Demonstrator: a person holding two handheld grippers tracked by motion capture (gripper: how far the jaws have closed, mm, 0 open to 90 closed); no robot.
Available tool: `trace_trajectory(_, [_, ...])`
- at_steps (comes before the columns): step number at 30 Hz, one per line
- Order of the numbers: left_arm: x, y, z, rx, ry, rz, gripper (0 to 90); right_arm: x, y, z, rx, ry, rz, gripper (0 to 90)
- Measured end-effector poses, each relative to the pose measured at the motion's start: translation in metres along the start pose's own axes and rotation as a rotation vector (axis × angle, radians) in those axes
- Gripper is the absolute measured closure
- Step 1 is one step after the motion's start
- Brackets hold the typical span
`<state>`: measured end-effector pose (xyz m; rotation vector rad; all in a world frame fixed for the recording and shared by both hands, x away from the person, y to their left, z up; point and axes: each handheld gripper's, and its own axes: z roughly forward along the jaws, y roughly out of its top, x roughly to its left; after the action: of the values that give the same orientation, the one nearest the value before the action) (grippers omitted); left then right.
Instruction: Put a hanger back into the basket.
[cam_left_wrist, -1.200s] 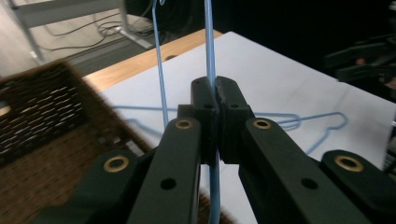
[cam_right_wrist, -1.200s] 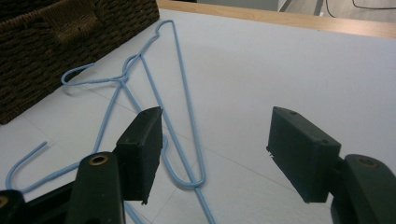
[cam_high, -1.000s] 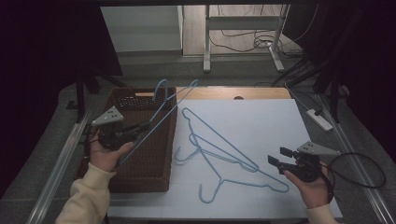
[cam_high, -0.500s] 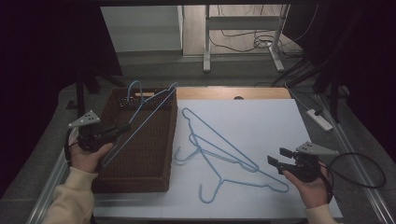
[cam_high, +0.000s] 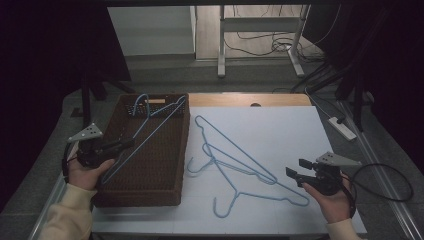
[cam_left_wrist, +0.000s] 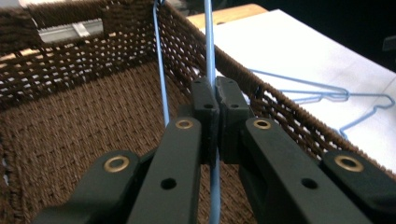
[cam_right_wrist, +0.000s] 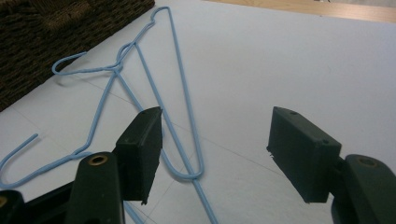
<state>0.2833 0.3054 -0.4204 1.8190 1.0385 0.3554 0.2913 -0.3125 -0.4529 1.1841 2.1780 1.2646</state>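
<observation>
My left gripper (cam_high: 126, 144) is shut on the wire of a light blue hanger (cam_high: 145, 139), at the left side of a brown woven basket (cam_high: 140, 196). The hanger slants across the basket, its hook near the far wall. In the left gripper view the jaws pinch the blue wire (cam_left_wrist: 208, 56) above the basket's floor (cam_left_wrist: 84, 135). Two more blue hangers (cam_high: 235, 159) lie overlapped on the white sheet (cam_high: 285, 132). At the sheet's right front, my right gripper (cam_high: 296, 169) stands open, and in its own view (cam_right_wrist: 215, 149) a hanger's corner (cam_right_wrist: 189, 173) lies on the sheet below the jaws.
The basket sits at the table's left. A wooden tabletop strip (cam_high: 240, 100) shows behind the sheet. A power strip (cam_high: 342, 128) and cables lie off the right edge. Desk legs (cam_high: 220, 40) stand beyond the table. The sheet's far right part is bare.
My left hand has carried the hanger leftward and a little down, from over the basket's right rim to its left side. The right gripper and the two hangers on the sheet have stayed put.
</observation>
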Motion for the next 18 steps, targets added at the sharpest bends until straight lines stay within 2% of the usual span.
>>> trace_trajectory(4, [0.002, -0.002, 0.005, 0.032, -0.001, -0.001, 87.9, 0.001, 0.000, 0.001, 0.004, 0.000, -0.002, 35.6])
trace_trajectory(9, [0.007, -0.004, 0.013, 0.074, 0.014, -0.023, 87.9, 0.001, 0.000, 0.002, 0.009, 0.000, 0.001, 35.6])
trace_trajectory(11, [0.011, -0.006, 0.020, 0.113, 0.031, -0.031, 87.9, 0.001, 0.000, 0.002, 0.010, 0.000, 0.001, 35.6])
trace_trajectory(18, [0.015, -0.008, 0.029, 0.167, 0.071, -0.051, 87.9, 0.000, -0.001, 0.002, 0.010, -0.002, 0.003, 35.6])
